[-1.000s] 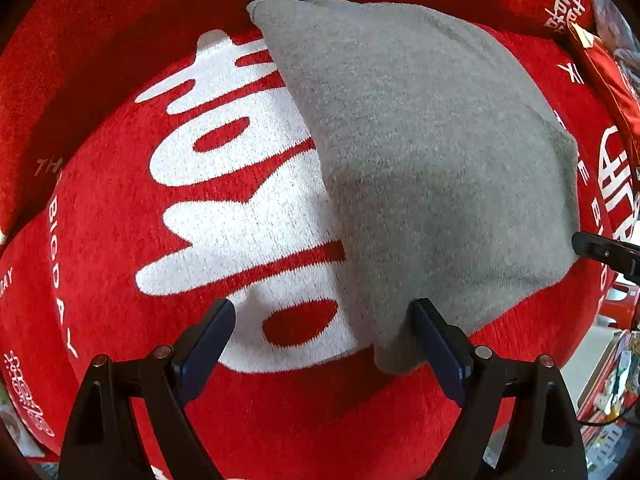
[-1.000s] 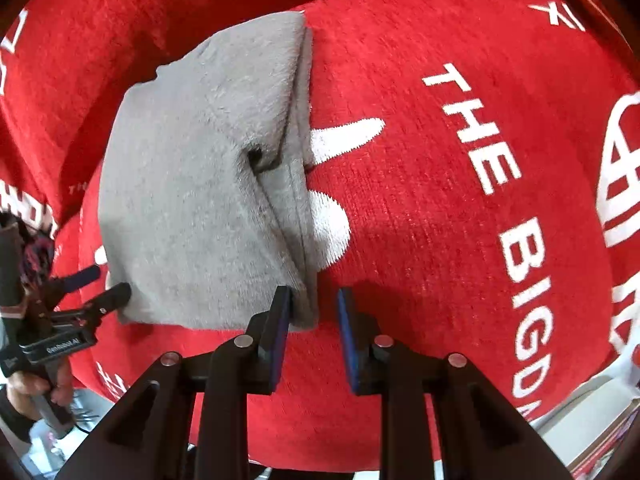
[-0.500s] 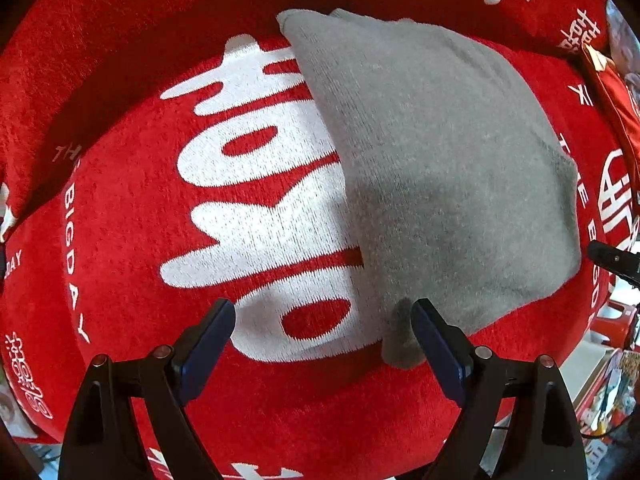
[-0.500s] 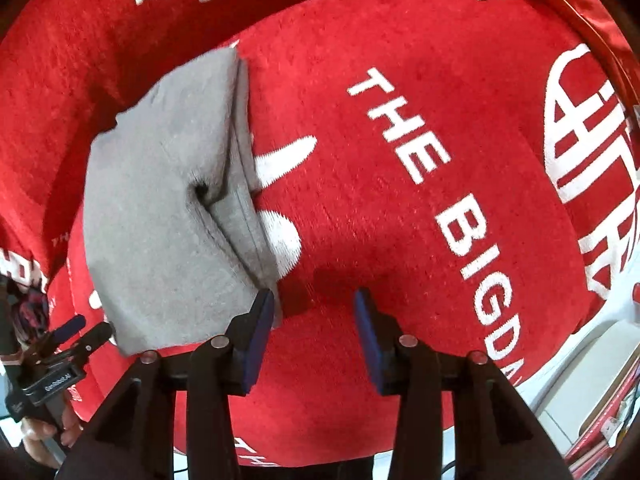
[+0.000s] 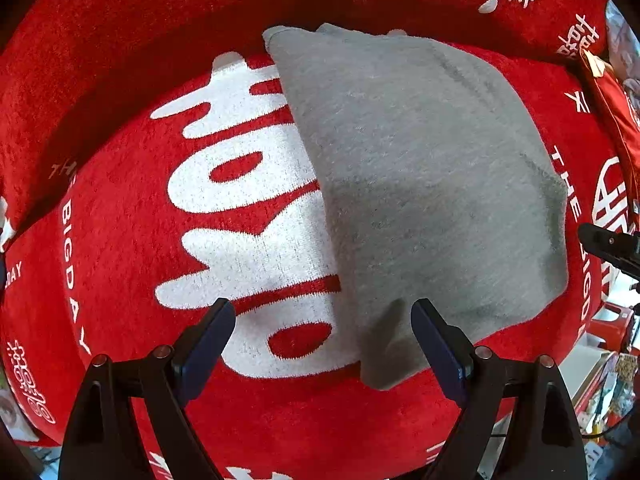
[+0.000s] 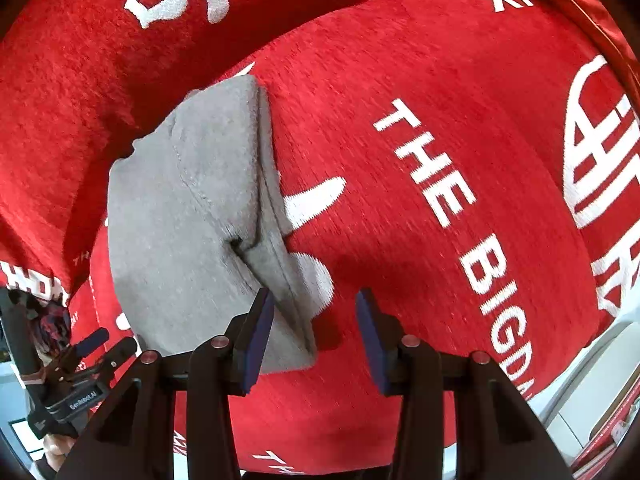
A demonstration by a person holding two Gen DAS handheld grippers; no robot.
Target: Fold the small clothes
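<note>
Left wrist view: a grey garment (image 5: 420, 184), knit/fleecy, is seen folded into a compact, roughly rectangular bundle w/ smooth top face. It is laid on a red plush cover (image 5: 120, 260) printed w/ large white characters and small lettering. The bundle's near corner is draped towards the camera; its far edge is met by the raised red fold behind. Bare red cloth is left open to the left of the garment and along the bottom. At the right edge the tip of the other tool is caught, plus room clutter beyond the cover. The left gripper (image 5: 323, 338) is held wide open above the cloth, nothing grasped; the garment's near corner is seen between the pads, closer to the right-hand one, no pressing visible.

Right wrist view: the same grey garment (image 6: 188, 216) is shown from its layered side, stacked folds and a seam visible along the right edge. A broad stretch of red cover (image 6: 400, 80) is free to the right. The right gripper (image 6: 315, 328) is released, jaws just been opening; the bundle's near corner is seen beside the left-hand pad, not clamped. The left gripper (image 6: 108, 346) is glimpsed at lower left, apart from the garment.
</note>
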